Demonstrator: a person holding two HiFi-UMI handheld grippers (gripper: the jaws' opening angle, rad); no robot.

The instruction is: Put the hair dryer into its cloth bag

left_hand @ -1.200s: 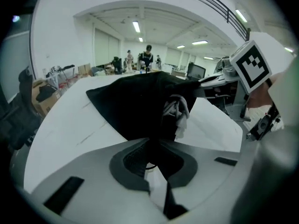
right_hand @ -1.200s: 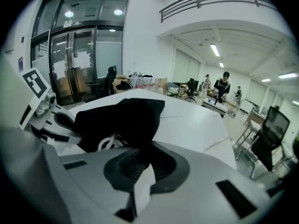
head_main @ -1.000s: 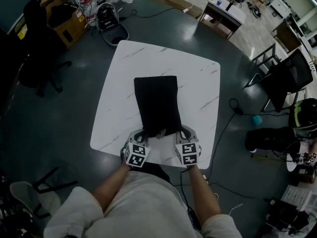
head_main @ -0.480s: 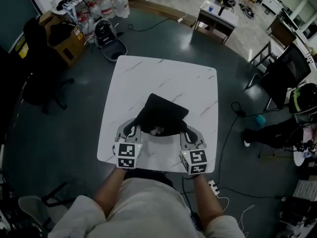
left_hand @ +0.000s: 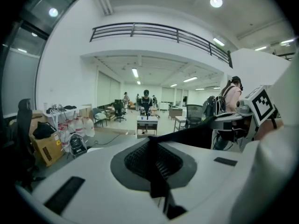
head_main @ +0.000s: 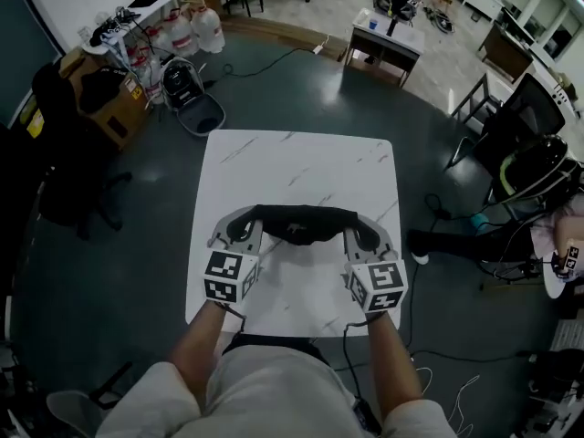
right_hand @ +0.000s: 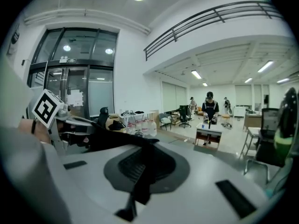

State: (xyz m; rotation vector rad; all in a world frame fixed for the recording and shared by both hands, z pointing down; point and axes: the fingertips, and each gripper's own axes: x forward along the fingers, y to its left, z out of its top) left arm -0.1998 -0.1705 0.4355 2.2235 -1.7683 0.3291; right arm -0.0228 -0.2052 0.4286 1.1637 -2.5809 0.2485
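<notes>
The black cloth bag hangs stretched between my two grippers above the white marble table. My left gripper is shut on the bag's left edge, and black fabric shows pinched between its jaws. My right gripper is shut on the right edge, with a fold of the same fabric caught in its jaws. In the left gripper view the bag runs right toward the other gripper's marker cube. The hair dryer itself does not show clearly; a pale spot sits at the bag's middle.
On the floor to the far left stand a cardboard box, water jugs and a dark backpack. A small desk stands beyond the table, and office chairs are at the right. People stand far off in the room.
Both grippers have risen with the bag's near edge. The bag went from lying flat on the table to hanging bunched between them.
</notes>
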